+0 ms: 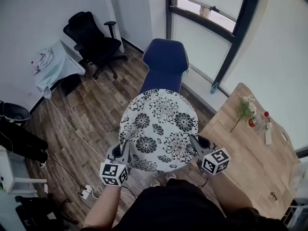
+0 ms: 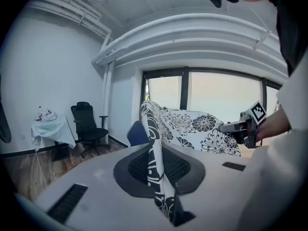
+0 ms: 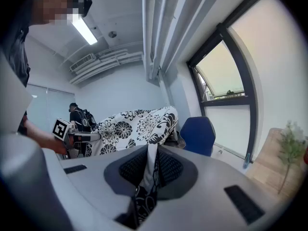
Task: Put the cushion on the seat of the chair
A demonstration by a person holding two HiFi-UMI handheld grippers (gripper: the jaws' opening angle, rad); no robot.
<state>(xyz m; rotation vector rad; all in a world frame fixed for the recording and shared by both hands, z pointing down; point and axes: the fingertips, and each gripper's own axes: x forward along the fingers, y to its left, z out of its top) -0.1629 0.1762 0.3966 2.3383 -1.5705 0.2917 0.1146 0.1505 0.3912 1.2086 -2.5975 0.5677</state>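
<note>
The cushion (image 1: 159, 129) is white with a bold black flower print all over, and the chair (image 1: 165, 61) just beyond it is plain deep blue. Left of the chair, an office chair (image 1: 94, 40) is solid black and the cloth (image 1: 57, 67) beside it is pale greyish white. The floor (image 1: 96, 114) around the chair is streaky brown wood planks, the table (image 1: 250, 162) to its right is lighter honey wood, and the window frame (image 1: 241, 23) behind it is dark.
</note>
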